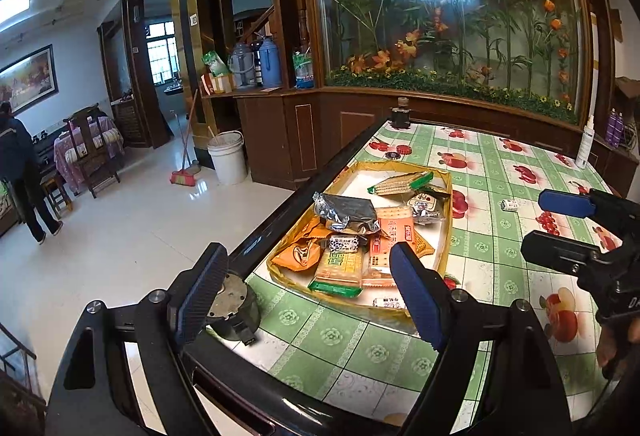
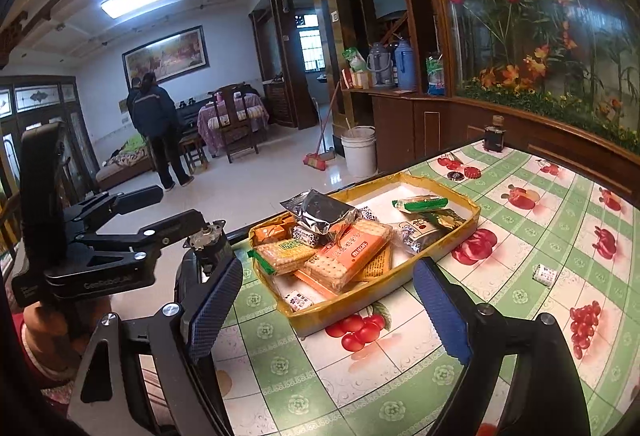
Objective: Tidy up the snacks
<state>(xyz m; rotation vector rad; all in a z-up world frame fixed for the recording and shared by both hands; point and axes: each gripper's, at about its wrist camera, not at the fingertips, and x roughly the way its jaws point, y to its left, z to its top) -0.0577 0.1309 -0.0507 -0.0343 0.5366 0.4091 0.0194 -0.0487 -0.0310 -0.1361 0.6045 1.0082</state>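
Both hand-held grippers, left [image 1: 312, 288] and right [image 2: 328, 304], stand wide open and empty. One small white wrapped candy [image 2: 545, 273] lies alone on the green checked worktop [image 2: 400, 376], outside the shallow yellow cardboard tray [image 2: 474, 214] of snack packets. It lies ahead-right of the right one, which I judge nearer.

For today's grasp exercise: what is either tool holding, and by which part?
Nothing. The left tool and right tool are both open and empty; the snacks lie in the yellow tray.

Snack packets [image 2: 340, 248] were piled in the yellow tray [image 2: 472, 214] by the table's left edge; one small candy [image 2: 545, 273] lay loose toward the right edge.
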